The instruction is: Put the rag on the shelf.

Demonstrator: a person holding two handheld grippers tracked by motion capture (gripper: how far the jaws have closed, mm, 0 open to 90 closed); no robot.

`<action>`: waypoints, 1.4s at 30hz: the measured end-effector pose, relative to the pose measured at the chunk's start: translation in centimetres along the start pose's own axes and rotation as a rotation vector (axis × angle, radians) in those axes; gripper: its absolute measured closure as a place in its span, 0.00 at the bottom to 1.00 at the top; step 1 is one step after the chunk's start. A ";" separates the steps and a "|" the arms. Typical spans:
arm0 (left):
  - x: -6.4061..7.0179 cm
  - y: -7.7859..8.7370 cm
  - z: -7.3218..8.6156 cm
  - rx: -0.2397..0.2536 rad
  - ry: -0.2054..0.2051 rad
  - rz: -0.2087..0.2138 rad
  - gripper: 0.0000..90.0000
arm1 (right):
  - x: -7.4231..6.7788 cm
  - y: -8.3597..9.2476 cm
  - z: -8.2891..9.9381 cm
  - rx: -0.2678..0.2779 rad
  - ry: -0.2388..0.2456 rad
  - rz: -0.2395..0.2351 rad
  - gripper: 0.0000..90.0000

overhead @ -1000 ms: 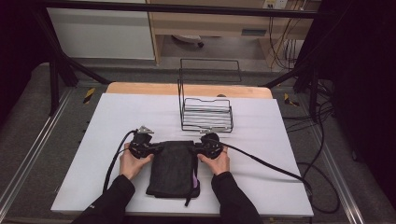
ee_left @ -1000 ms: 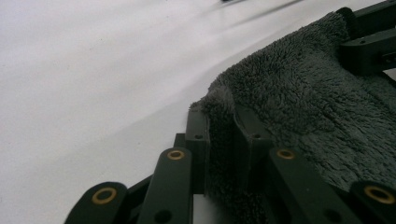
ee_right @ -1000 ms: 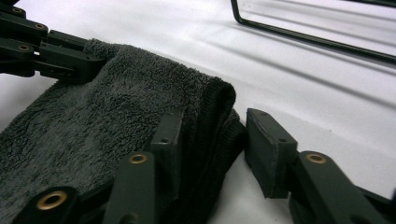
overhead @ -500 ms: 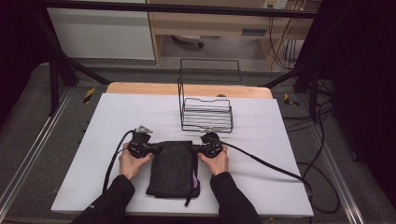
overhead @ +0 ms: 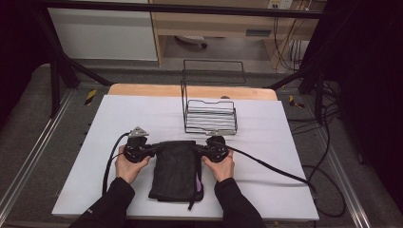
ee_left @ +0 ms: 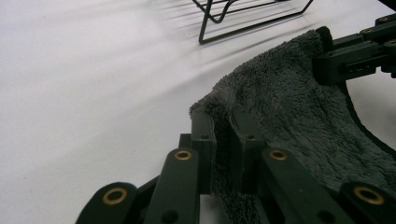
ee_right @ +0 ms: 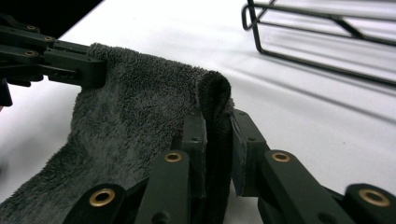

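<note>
A dark grey fleecy towel (overhead: 176,171) lies folded on the white table (overhead: 119,118) in front of the person. My left gripper (overhead: 154,149) is shut on its far left corner, and its jaws have just been closing with the cloth (ee_left: 289,107) between them. The left gripper view has my own jaws (ee_left: 223,121) pinching the towel's edge, with the right gripper (ee_left: 327,60) clamped on the far corner. My right gripper (overhead: 198,149) is shut on the far right corner, a fold of towel (ee_right: 135,107) squeezed between its pads (ee_right: 214,121). Between both corners the far edge hangs slightly raised.
A black wire basket (overhead: 210,116) with a tall back frame stands just beyond the towel. Black cables (overhead: 271,166) trail from the grippers across the table to the right and left. A purple strip (overhead: 198,180) peeks out at the towel's right edge.
Both grippers stay at the towel's far corners. The left hand has lifted a little with its corner, and the towel's far edge looks more gathered.
</note>
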State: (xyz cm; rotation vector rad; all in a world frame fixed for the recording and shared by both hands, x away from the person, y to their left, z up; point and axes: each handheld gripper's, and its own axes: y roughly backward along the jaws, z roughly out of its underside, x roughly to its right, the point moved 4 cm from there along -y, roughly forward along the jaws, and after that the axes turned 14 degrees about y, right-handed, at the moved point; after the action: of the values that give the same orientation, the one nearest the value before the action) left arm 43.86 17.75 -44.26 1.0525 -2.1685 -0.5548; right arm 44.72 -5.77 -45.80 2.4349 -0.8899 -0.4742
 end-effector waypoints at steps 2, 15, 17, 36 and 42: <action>0.2 0.2 0.0 0.008 -0.001 0.004 0.91 | -0.2 0.2 -0.1 0.016 0.012 0.004 0.87; 1.6 2.3 -0.3 0.073 -0.046 0.009 0.91 | -1.4 2.2 -0.8 0.104 0.061 0.018 0.87; 1.8 2.7 -0.4 0.093 -0.051 0.007 0.91 | -1.6 2.5 -1.0 0.117 0.070 0.018 0.88; 4.7 6.1 -1.5 0.227 -0.097 0.058 0.91 | -3.2 6.1 -3.0 0.254 0.136 0.039 0.88; 5.3 7.0 -1.9 0.268 -0.107 0.069 0.91 | -3.5 7.2 -3.8 0.293 0.152 0.046 0.88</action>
State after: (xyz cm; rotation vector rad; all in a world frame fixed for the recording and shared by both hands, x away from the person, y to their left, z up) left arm 39.07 17.43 -36.61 1.1024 -2.4127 -0.2996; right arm 40.41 -6.89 -38.14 2.6632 -1.0057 -0.1455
